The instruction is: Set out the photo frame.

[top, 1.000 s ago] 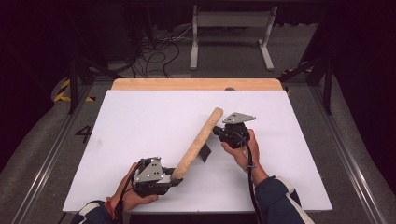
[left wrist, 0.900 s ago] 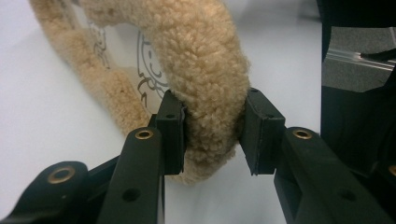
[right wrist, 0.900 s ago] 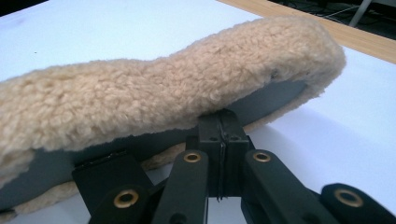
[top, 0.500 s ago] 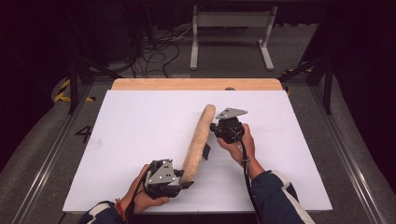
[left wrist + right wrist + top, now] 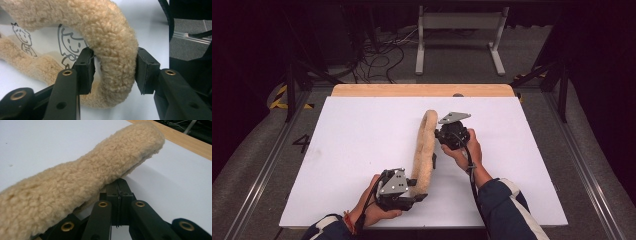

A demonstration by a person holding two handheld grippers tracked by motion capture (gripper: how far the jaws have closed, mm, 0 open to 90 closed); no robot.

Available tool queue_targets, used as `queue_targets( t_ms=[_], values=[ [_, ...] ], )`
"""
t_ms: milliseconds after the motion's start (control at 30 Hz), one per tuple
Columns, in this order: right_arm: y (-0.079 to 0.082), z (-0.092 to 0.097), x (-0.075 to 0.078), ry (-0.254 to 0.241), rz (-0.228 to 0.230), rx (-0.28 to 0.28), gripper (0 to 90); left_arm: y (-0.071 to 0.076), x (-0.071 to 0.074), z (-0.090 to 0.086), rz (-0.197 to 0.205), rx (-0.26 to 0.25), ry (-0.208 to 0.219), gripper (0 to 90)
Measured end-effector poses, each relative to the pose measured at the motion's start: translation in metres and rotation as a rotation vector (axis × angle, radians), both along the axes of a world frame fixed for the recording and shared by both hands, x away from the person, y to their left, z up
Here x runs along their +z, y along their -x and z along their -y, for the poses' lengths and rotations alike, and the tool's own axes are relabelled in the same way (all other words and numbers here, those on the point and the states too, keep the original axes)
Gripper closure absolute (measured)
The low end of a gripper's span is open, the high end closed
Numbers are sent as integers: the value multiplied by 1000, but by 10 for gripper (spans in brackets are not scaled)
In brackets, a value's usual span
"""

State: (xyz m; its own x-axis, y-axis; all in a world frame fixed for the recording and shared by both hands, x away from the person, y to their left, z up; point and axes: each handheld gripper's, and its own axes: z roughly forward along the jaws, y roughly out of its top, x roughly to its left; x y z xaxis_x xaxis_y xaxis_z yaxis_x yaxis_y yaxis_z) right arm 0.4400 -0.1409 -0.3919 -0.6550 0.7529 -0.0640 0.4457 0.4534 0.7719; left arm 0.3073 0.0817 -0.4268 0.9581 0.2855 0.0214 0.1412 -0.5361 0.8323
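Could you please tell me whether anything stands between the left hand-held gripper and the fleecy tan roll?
Nothing visible does. The fleecy tan roll already sits between the jaws of the left hand-held gripper, which have just been opening; a small gap shows beside one pad.

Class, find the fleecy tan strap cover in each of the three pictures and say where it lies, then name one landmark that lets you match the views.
High view: the fleecy tan strap cover runs up the middle of the picture, between the two tools.
Left gripper view: it arches across the top and comes down through the centre.
Right gripper view: it slants from lower left to upper right.
Shared landmark: the white table top.
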Motion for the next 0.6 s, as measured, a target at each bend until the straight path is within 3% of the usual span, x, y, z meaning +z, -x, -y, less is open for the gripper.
queue_targets(
  t_ms=[300, 600],
  values=[
    [-2, -2, 1, 8, 15, 0, 887, -3, -2, 9, -1, 10, 25, 508],
    [-5, -2, -1, 26, 30, -10, 828, -5, -2, 10, 13, 3, 12, 479]
  ],
)
